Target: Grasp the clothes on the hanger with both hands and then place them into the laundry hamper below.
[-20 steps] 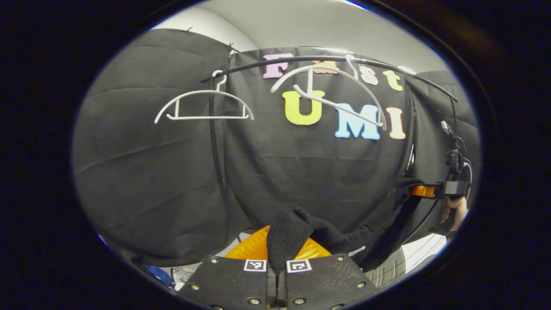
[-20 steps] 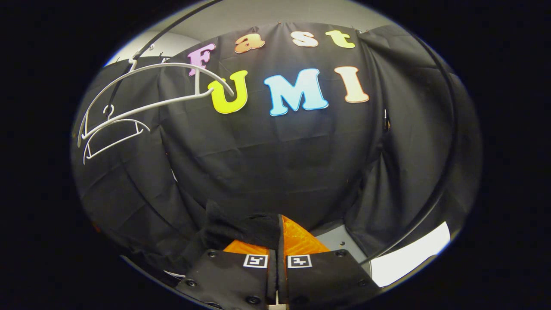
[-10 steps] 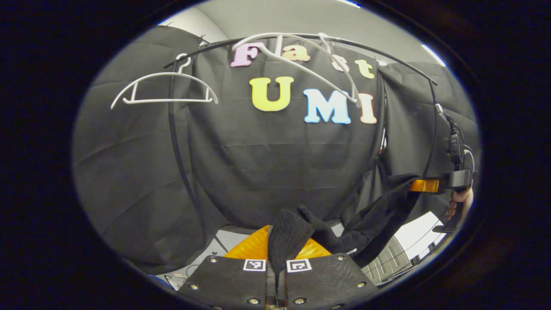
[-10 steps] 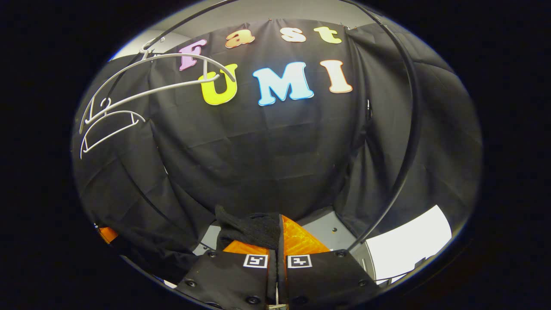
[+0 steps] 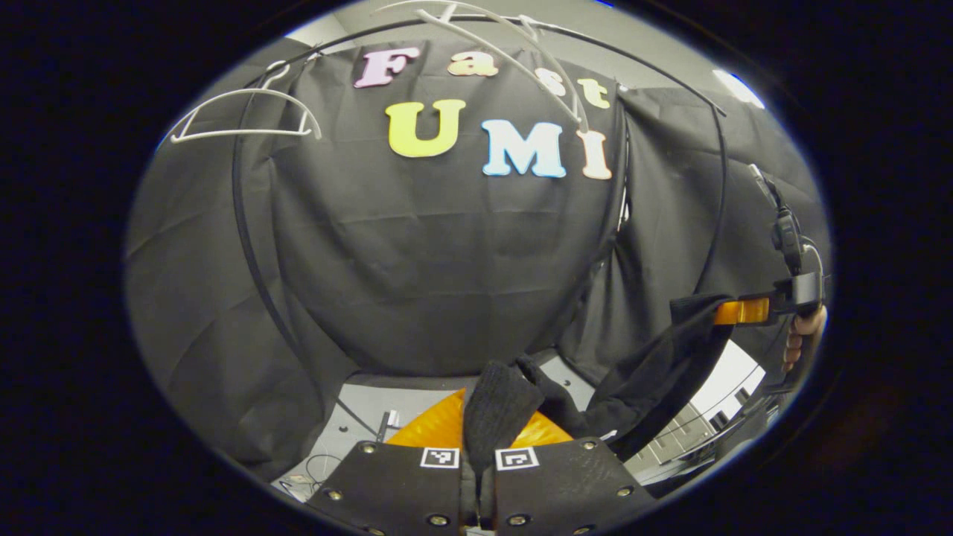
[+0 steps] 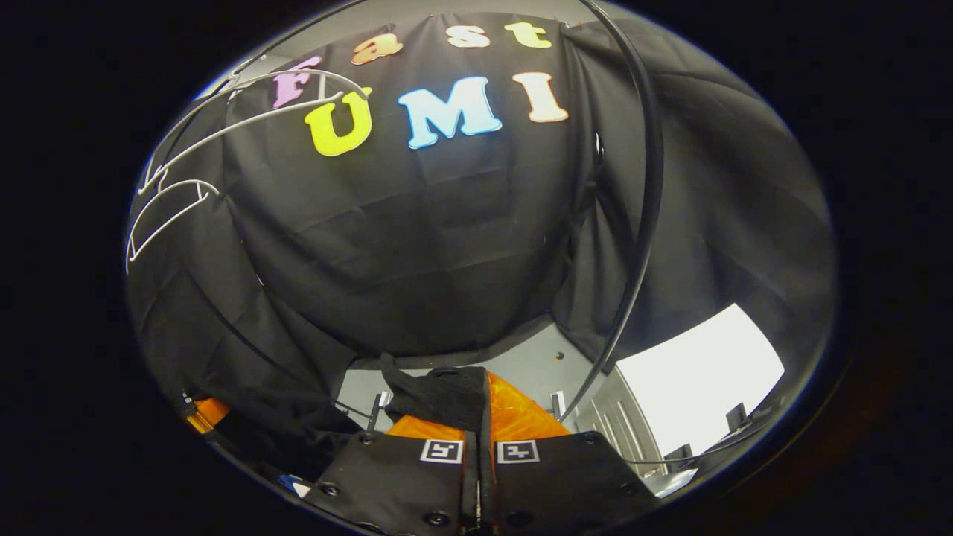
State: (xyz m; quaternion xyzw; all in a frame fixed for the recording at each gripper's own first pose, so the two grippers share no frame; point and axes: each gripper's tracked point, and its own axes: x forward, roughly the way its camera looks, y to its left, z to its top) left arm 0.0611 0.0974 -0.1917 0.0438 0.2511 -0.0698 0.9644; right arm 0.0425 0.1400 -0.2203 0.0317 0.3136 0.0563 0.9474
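Both grippers clamp the black garment (image 5: 640, 372), left gripper (image 5: 480, 439) and right gripper (image 6: 480, 432) pinching cloth, hangers (image 5: 238, 123) bare, so next it's lowering toward the hamper, unseen here.

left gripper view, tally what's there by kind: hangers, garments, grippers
hangers: 2 (left hanger, right hanger)
garments: 1 (garment)
grippers: 2 (left gripper, right gripper)
total: 5

No readable text: only square coded markers (image 5: 441, 458) on each gripper's body, bearing no letters.
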